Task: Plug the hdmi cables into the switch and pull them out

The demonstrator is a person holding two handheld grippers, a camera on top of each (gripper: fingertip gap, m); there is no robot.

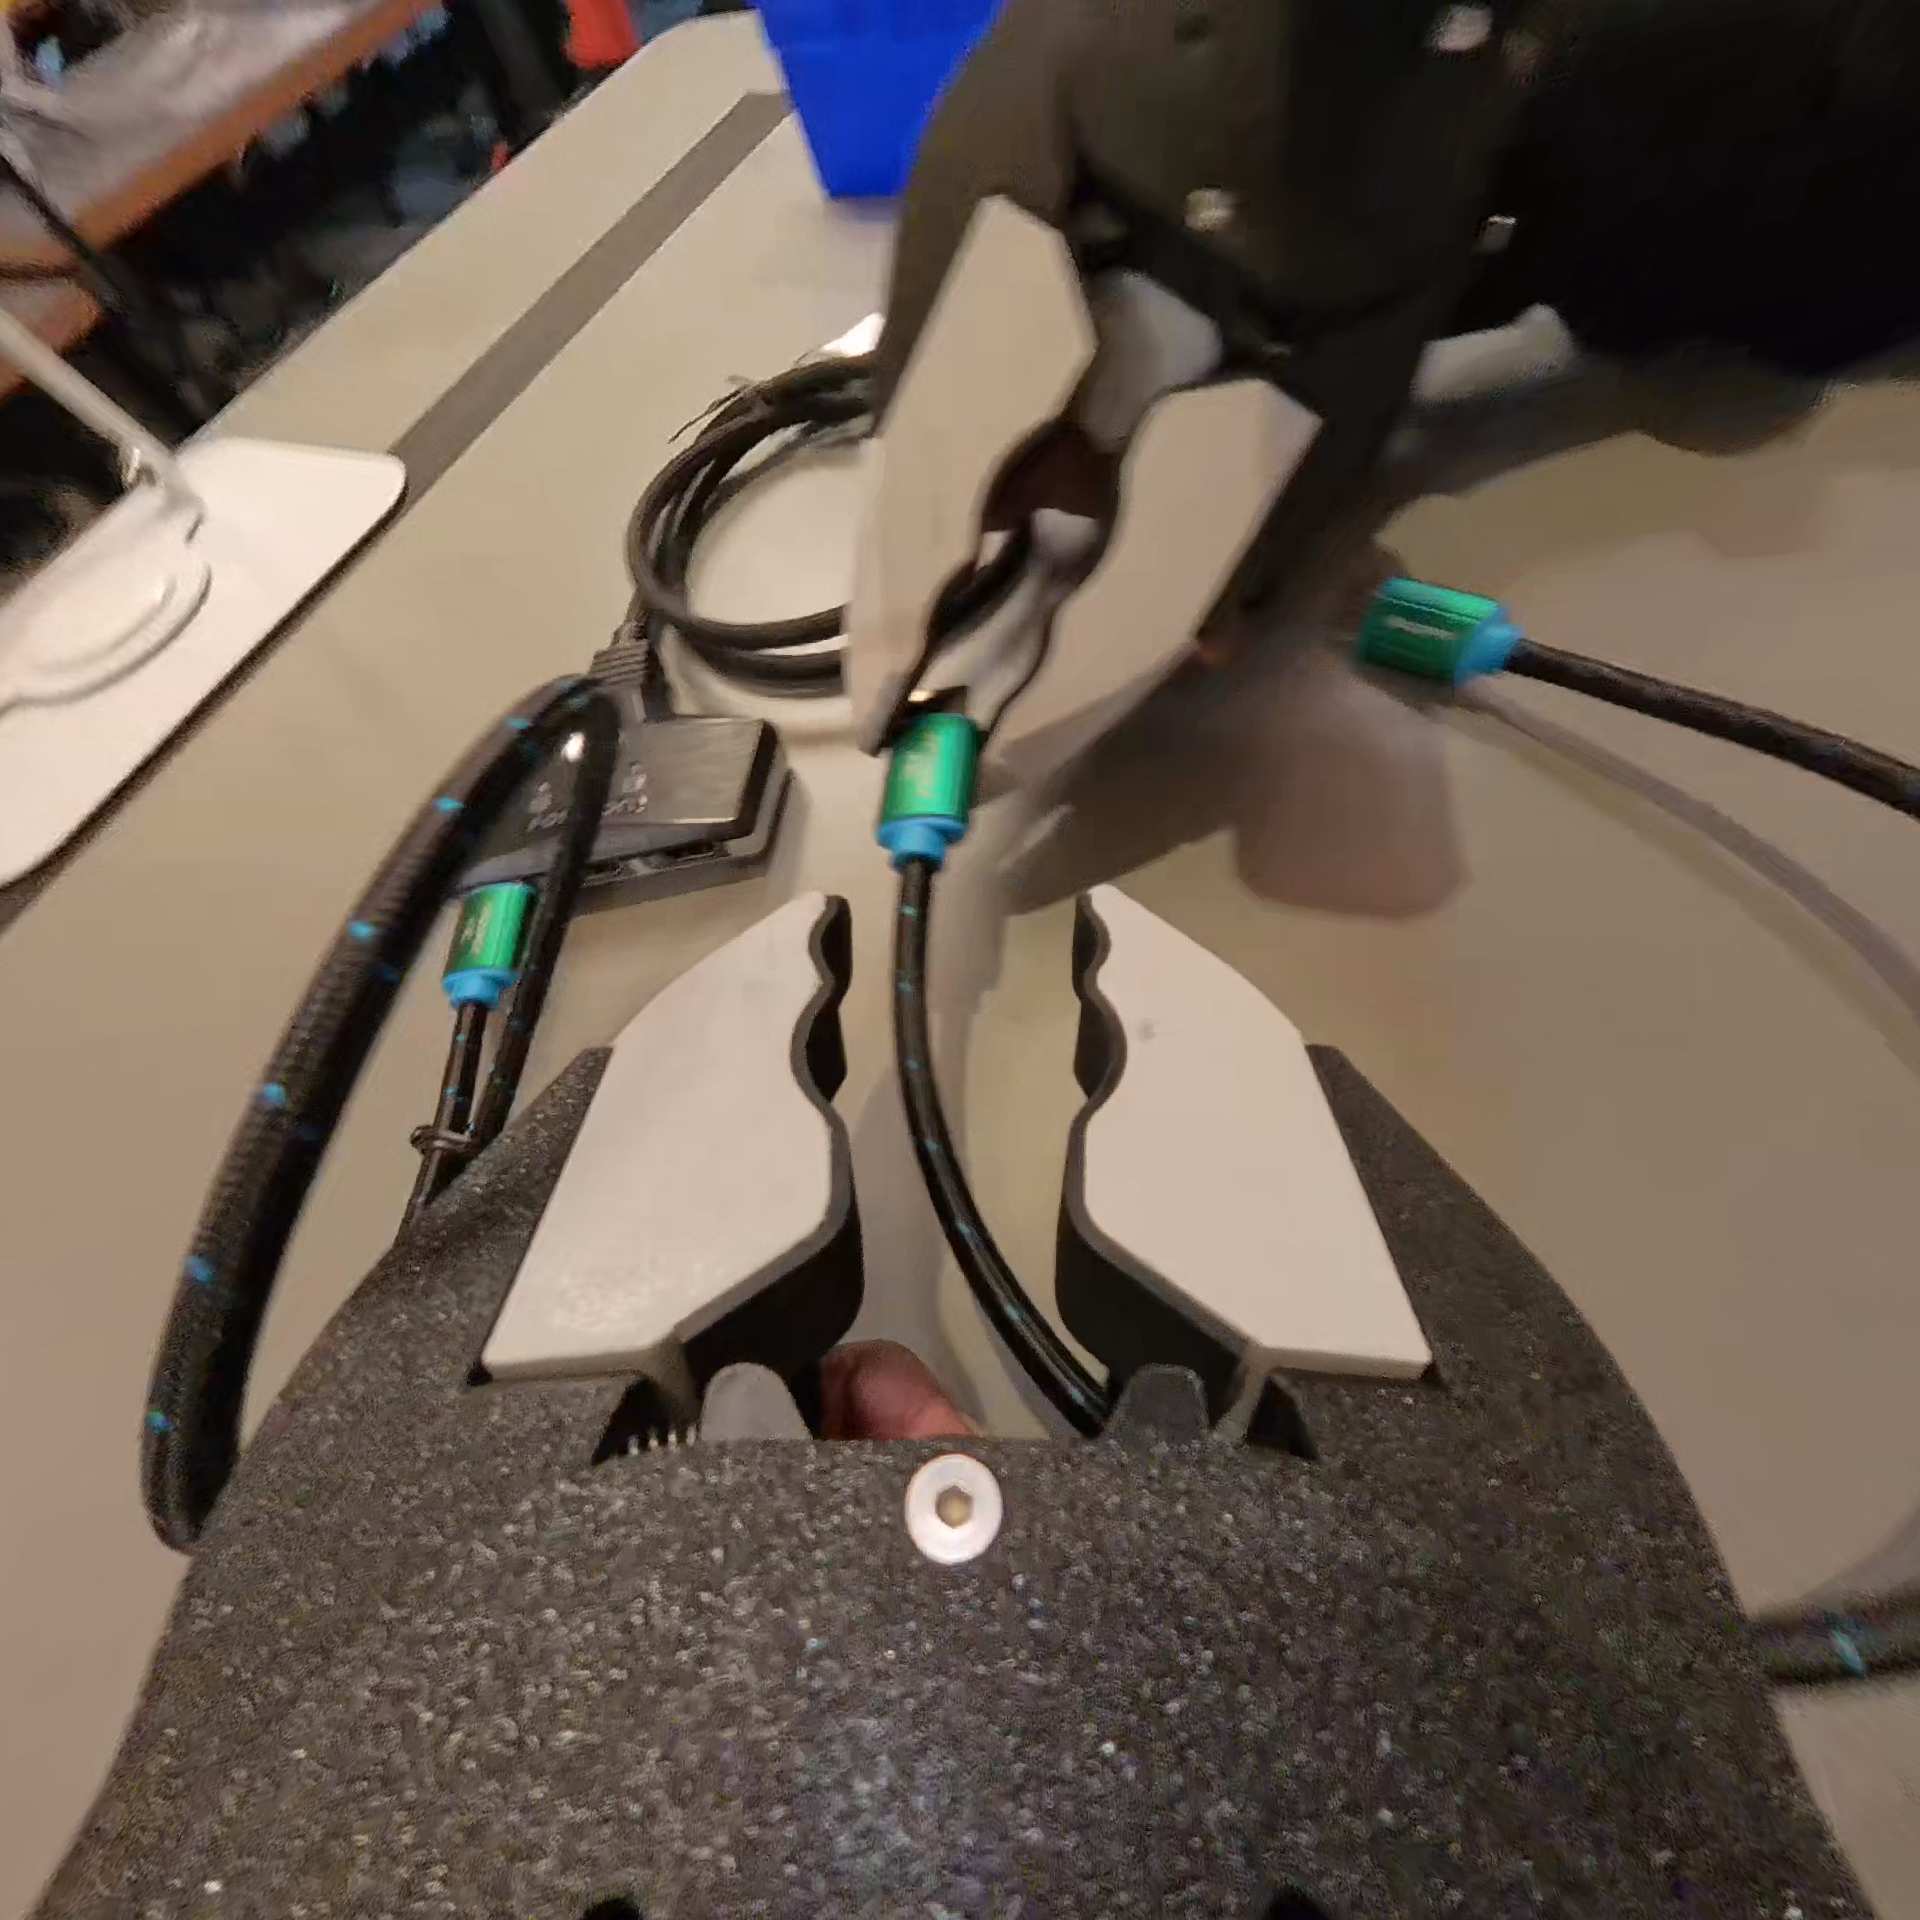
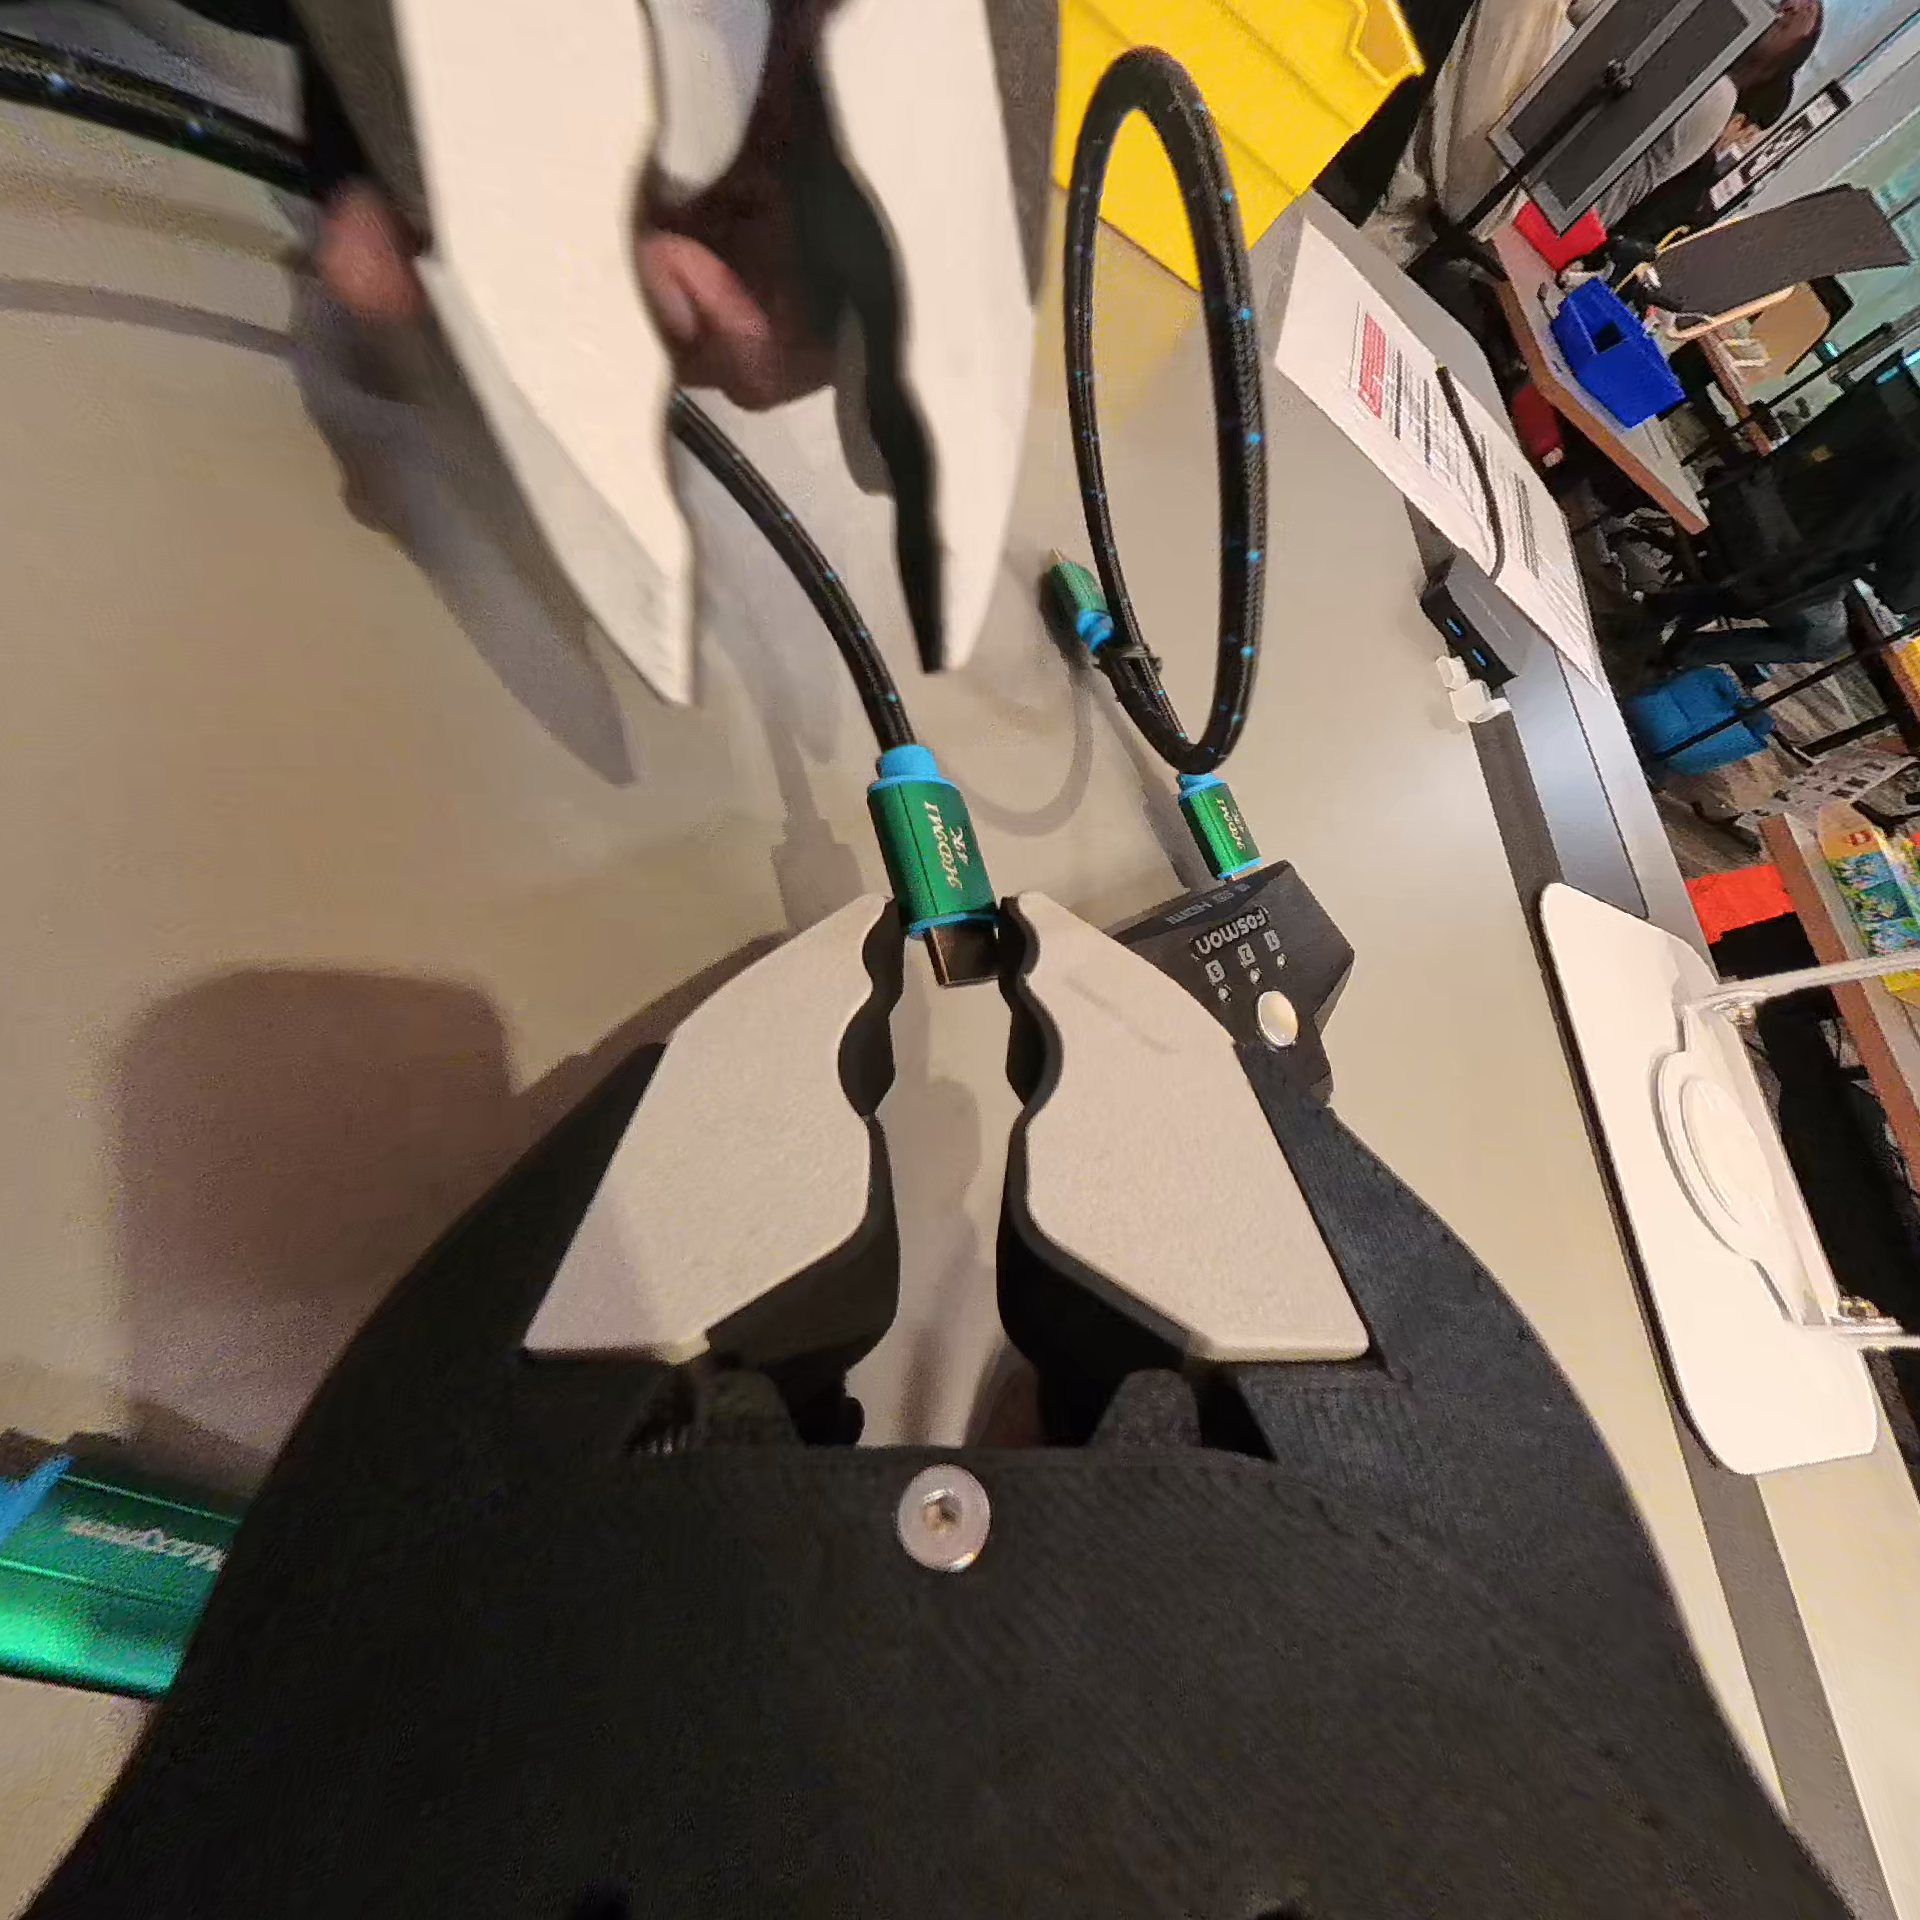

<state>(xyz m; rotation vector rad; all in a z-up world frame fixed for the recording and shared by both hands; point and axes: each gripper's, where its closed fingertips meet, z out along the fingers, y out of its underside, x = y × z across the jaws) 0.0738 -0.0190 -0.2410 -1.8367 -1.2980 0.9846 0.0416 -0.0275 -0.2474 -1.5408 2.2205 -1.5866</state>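
HDMI plug (image 2: 940, 883) (gold lettering) pinched in right gripper (image 2: 951, 940), switch (image 2: 1262, 956) beside

Glossy green metal plug (image 2: 932, 855), braided cloth cable (image 2: 1226, 416), matt grainy plastic fingers (image 1: 717, 1132)

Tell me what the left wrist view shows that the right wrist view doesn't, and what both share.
Only the left wrist view: a blue bin at the far table edge and a coiled black cord behind the switch.

Only the right wrist view: a yellow bin and printed sheets.

Both: the black switch with one green plug inserted, and the right claw pinching another green plug.
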